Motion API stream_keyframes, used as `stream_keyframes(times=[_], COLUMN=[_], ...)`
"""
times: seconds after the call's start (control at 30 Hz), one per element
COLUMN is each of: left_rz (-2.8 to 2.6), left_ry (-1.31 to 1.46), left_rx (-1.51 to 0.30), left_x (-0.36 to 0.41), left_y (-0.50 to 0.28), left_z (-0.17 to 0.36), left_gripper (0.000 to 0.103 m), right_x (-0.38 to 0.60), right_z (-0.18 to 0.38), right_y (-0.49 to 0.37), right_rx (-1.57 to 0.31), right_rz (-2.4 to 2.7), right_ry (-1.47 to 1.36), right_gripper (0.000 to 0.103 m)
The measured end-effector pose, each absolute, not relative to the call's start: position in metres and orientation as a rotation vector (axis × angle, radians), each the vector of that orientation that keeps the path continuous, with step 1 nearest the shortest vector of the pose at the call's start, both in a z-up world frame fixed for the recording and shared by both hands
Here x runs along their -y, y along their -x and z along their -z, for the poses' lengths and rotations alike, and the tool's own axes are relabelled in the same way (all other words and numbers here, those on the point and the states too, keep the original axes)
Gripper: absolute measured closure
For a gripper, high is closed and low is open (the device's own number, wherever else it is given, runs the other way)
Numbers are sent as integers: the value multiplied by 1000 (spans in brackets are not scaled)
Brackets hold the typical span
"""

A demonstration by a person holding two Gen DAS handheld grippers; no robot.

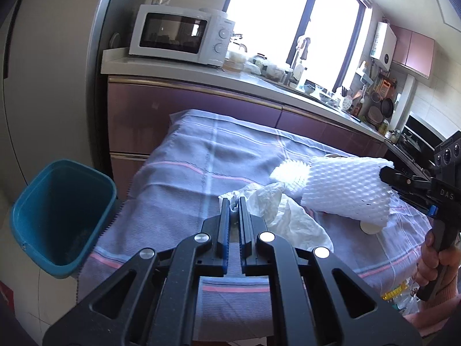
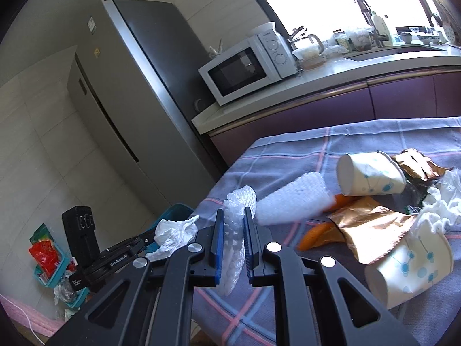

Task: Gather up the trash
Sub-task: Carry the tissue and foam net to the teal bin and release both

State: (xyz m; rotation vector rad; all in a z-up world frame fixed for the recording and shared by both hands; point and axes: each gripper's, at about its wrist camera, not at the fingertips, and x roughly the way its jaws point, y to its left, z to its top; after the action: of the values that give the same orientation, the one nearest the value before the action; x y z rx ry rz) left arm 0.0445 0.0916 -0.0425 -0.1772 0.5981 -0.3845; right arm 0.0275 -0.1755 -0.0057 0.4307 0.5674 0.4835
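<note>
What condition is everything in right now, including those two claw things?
left gripper: shut on crumpled tissue
right gripper: shut on foam net
blue bin: upright, open
paper cup: tipped on its side
microwave: door closed

Two paper cups (image 2: 371, 177), two foam nets (image 2: 291, 201).

Each black claw (image 1: 234, 201) has blue pads, silver rivets; pink sleeve (image 1: 443, 300) at wrist.

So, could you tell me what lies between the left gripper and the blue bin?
Only bare striped cloth, as the left wrist view shows, between left gripper and blue bin.
</note>
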Motion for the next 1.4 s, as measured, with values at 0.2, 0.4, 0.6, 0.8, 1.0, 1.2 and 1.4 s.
stream_keyframes(times=[0.2,0.4,0.6,0.8,1.0,1.2,1.4], left_rz=[247,66,-79,-159,-199,-230,-253], left_ry=[197,209,213,208,218,220,212], left_rx=[-549,-527,-561,-613,-676,-712,-717], left_x=[-142,-198,-249,-275,-289,-291,-288], left_y=[-43,-46,-62,-78,-101,-115,-121], left_z=[31,29,48,73,98,115,120], left_gripper=[97,97,97,97,97,90,68], right_x=[135,78,19,-39,-84,-115,-111], right_z=[3,6,15,33,56,73,78], right_y=[-53,-94,-134,-166,-192,-208,-206], right_rx=[-594,-643,-713,-810,-906,-987,-996], right_rz=[-620,-748,-842,-883,-879,-858,-817], right_ry=[-434,-430,-410,-377,-337,-310,-300], right_gripper=[91,91,91,91,91,87,71])
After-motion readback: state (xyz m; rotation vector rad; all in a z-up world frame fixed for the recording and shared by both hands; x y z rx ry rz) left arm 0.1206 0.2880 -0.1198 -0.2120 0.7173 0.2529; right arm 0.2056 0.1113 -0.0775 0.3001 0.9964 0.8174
